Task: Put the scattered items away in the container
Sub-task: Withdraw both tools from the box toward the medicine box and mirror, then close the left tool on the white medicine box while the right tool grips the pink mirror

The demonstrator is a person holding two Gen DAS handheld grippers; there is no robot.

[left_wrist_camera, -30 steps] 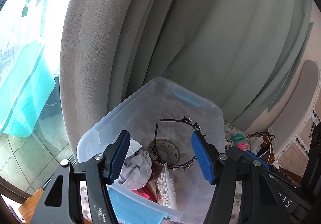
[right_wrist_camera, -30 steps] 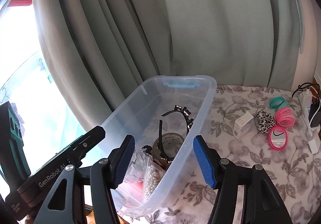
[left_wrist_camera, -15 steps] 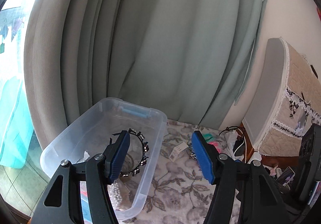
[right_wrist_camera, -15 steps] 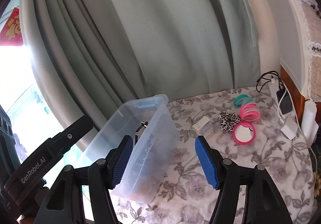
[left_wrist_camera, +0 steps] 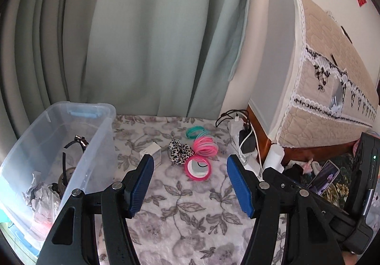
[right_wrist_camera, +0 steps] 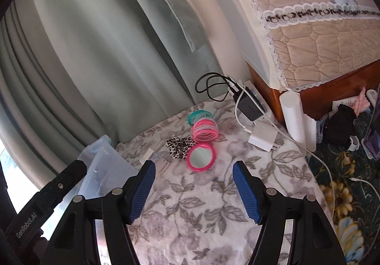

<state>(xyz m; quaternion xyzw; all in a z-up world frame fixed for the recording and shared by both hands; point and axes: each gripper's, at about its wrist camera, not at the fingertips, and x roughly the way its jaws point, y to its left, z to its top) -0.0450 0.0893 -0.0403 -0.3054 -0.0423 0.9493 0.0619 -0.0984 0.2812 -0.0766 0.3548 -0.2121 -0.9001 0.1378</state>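
Note:
A clear plastic bin (left_wrist_camera: 99, 146) stands at the left on a floral cloth and holds a black headband (left_wrist_camera: 71, 146), crumpled paper and other items. It also shows in the right wrist view (right_wrist_camera: 104, 160). On the cloth lie a pink round mirror (left_wrist_camera: 198, 168) (right_wrist_camera: 201, 157), pink hair ties (left_wrist_camera: 205, 146) (right_wrist_camera: 205, 130), teal hair ties (left_wrist_camera: 197, 132) (right_wrist_camera: 198, 115), a leopard scrunchie (left_wrist_camera: 179, 151) (right_wrist_camera: 179, 144) and a small white box (left_wrist_camera: 152, 151) (right_wrist_camera: 156, 160). My left gripper (left_wrist_camera: 190, 184) and right gripper (right_wrist_camera: 193, 187) are open and empty, short of the mirror.
Chargers and cables (right_wrist_camera: 249, 103) lie at the back right of the cloth beside a white cylinder (right_wrist_camera: 294, 120). A covered wooden cabinet (left_wrist_camera: 308, 75) stands to the right. Green curtains (left_wrist_camera: 142, 39) hang behind. A phone (left_wrist_camera: 324, 177) lies at the right.
Both grippers have swung right, away from the bin and toward the loose items on the cloth. Both stay open and empty.

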